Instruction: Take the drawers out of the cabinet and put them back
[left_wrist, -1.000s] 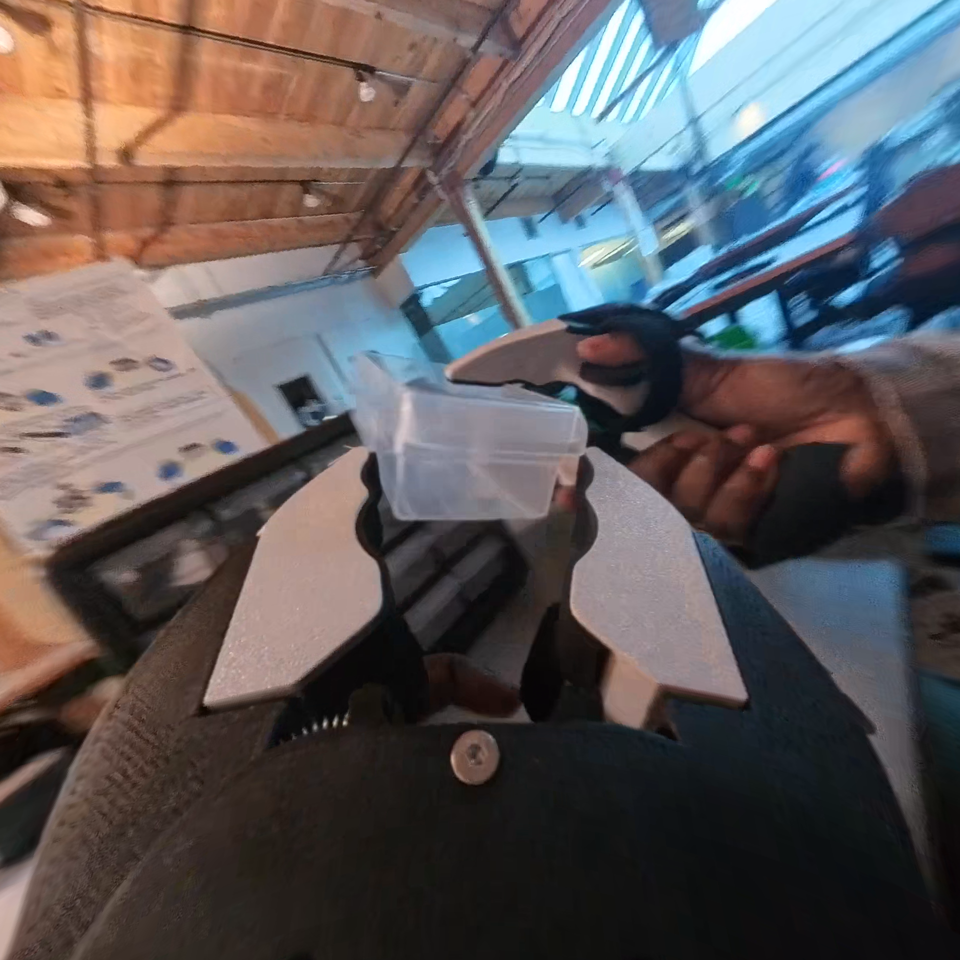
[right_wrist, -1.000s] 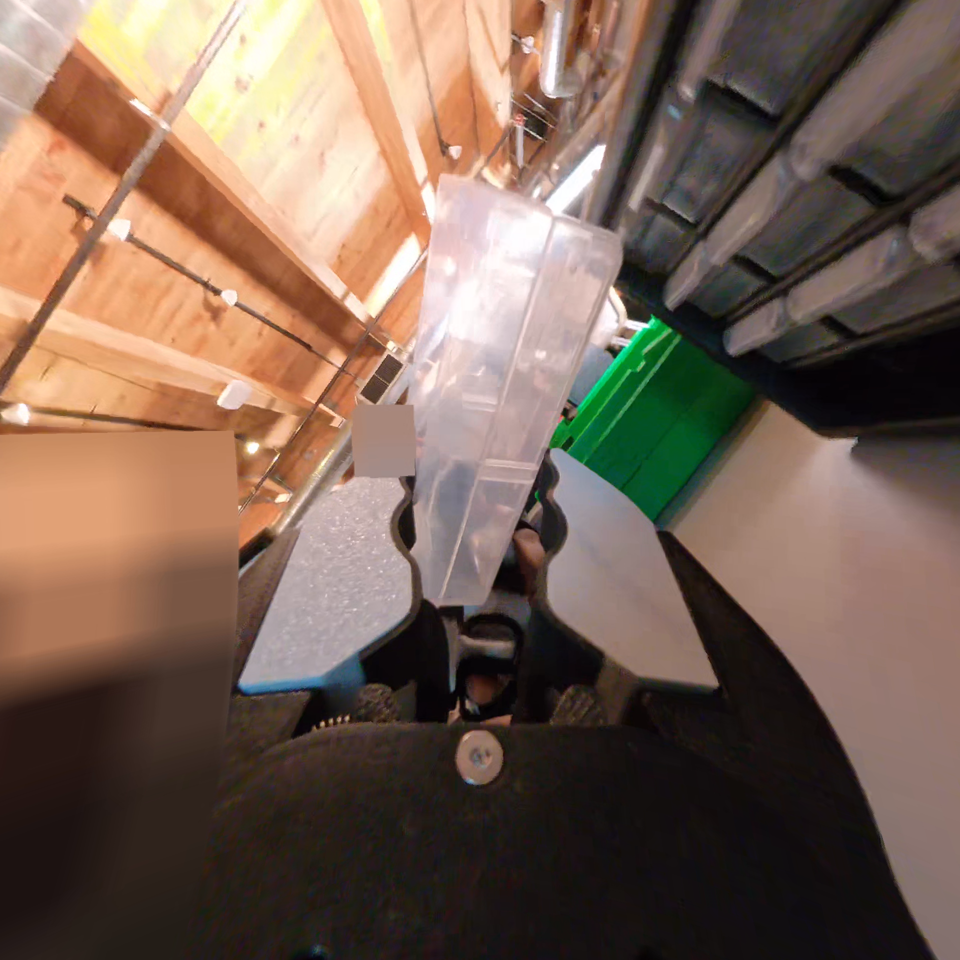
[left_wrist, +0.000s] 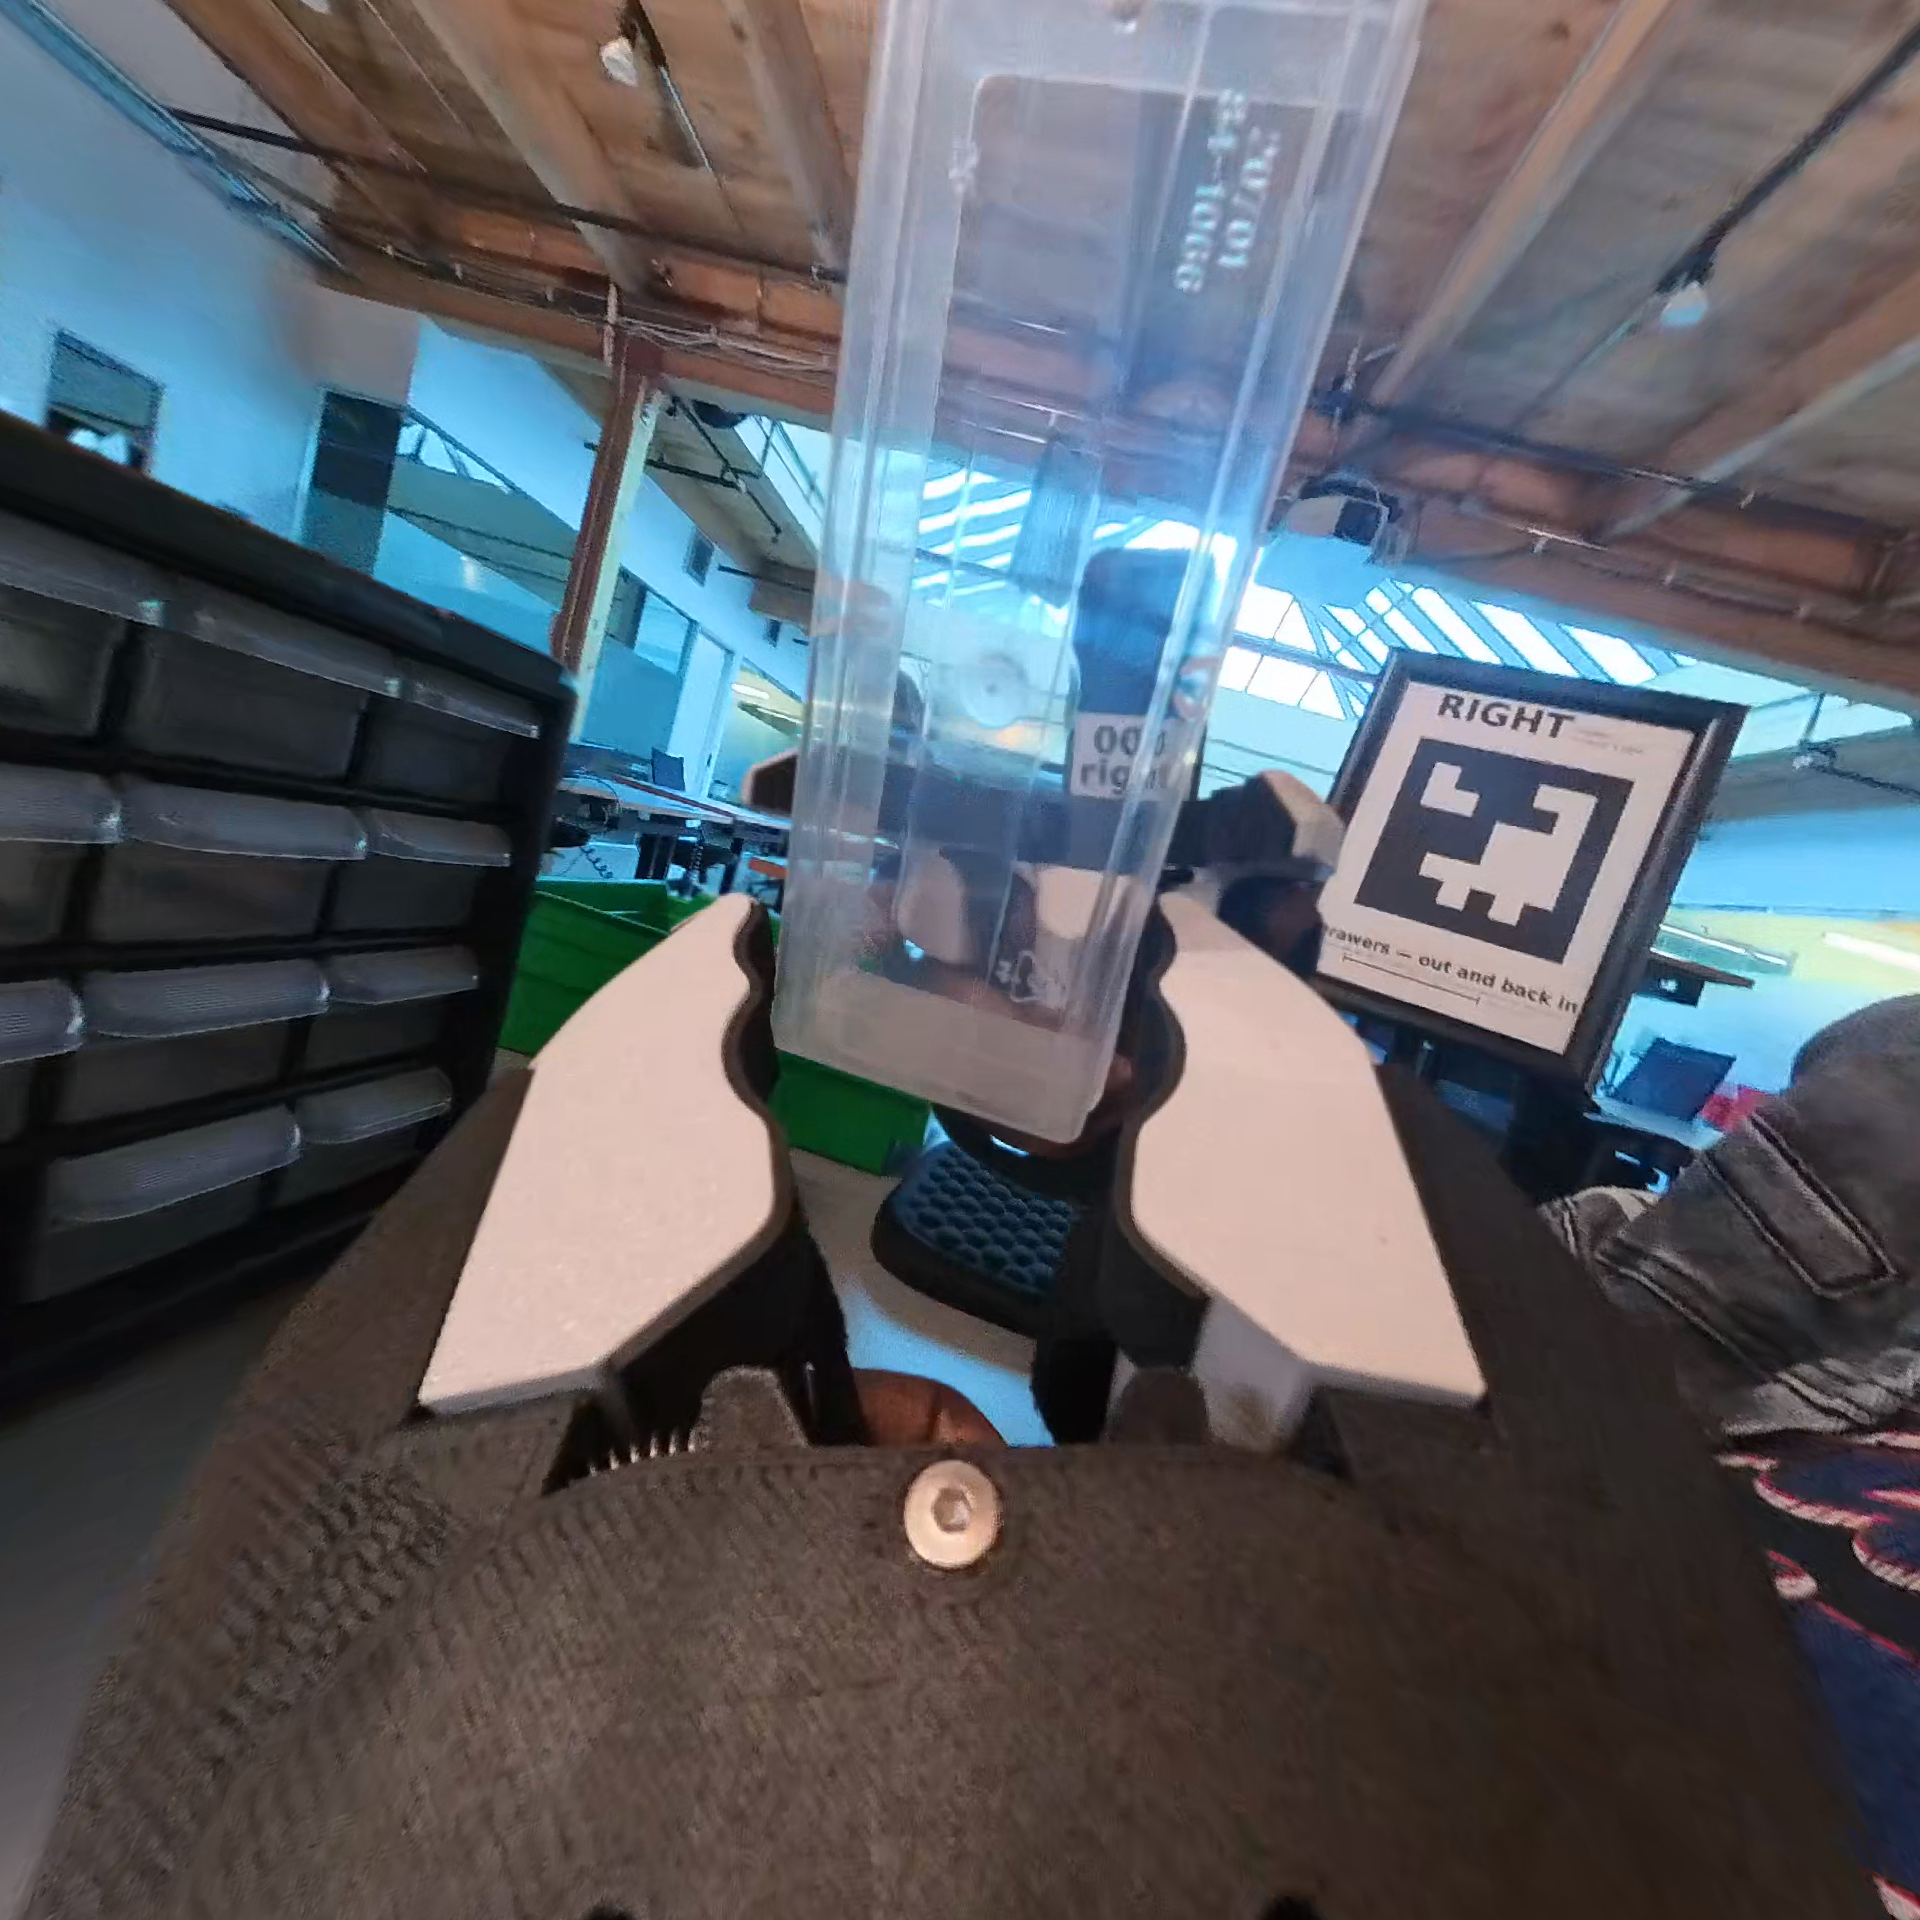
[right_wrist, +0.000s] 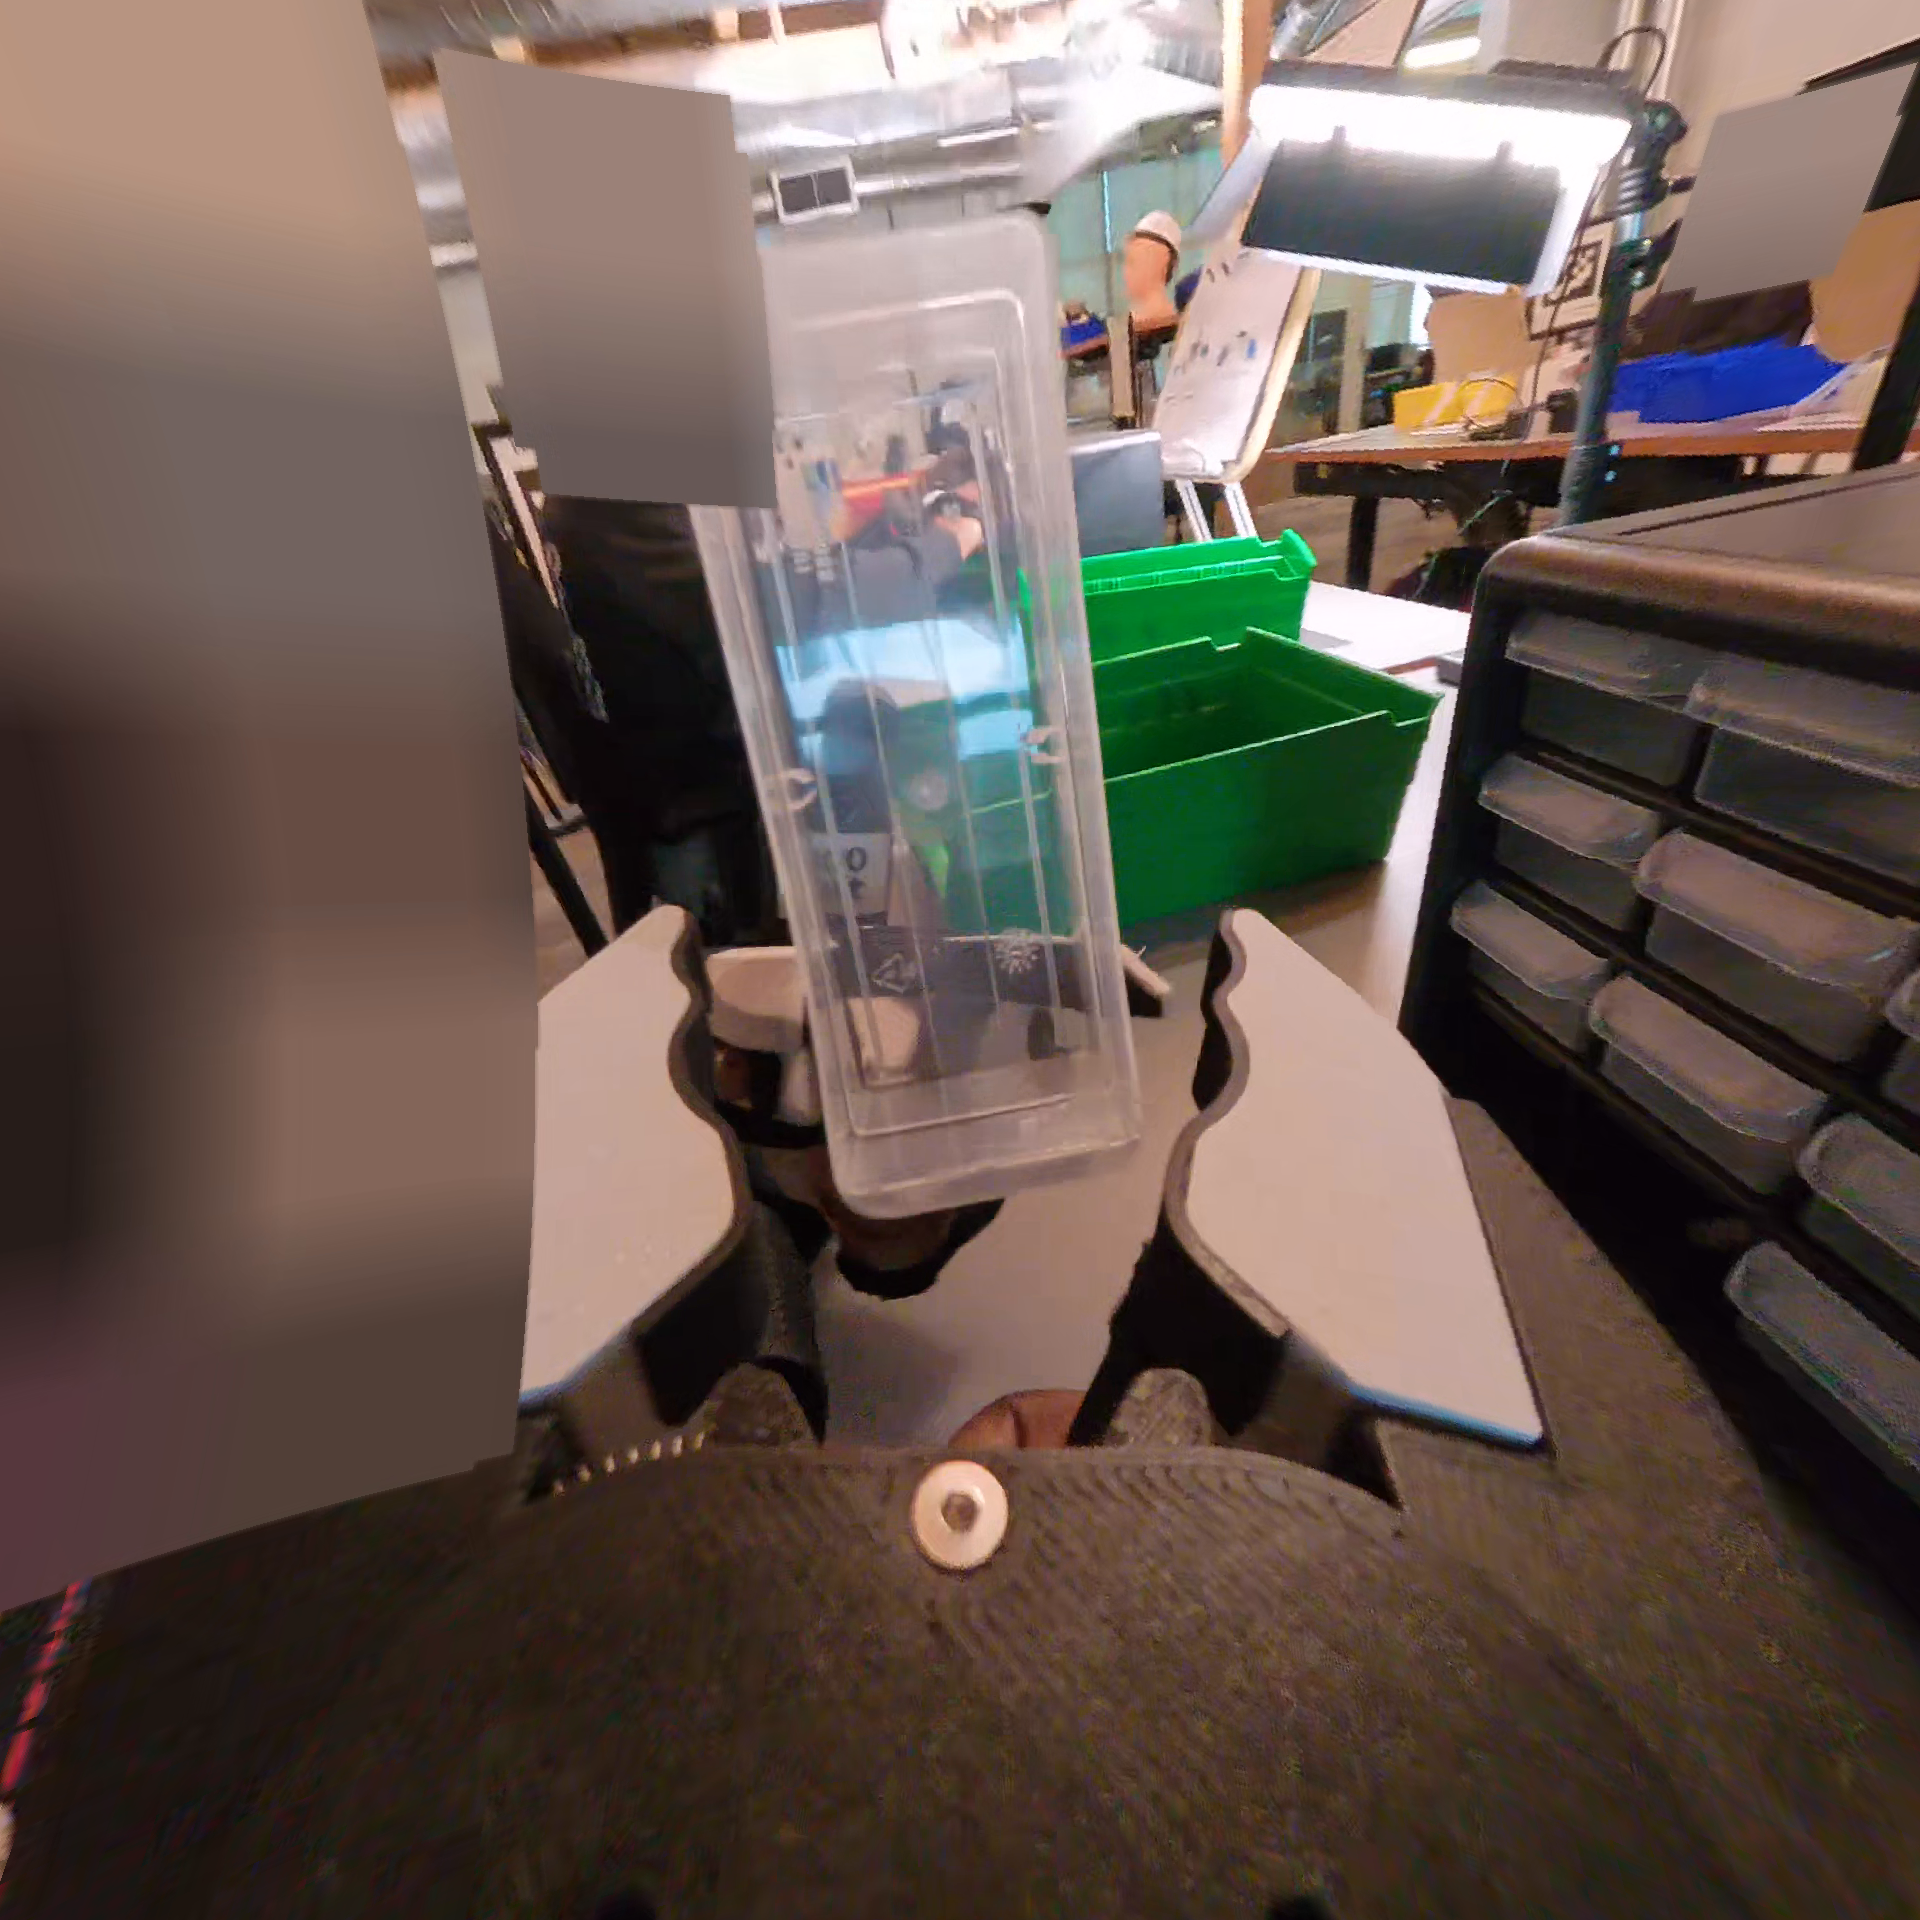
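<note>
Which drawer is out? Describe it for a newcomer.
Find the black plastic drawer cabinet at the right wrist view's right edge, then the green plastic bins left of it. In front of them is the clear plastic drawer: alone out of its slot, standing on end in mid-air.

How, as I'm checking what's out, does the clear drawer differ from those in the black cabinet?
The clear drawer is out, on end in the air; the cabinet drawers lie level in their slots. It is see-through; they look grey against the black cabinet. Both are plastic.
</note>
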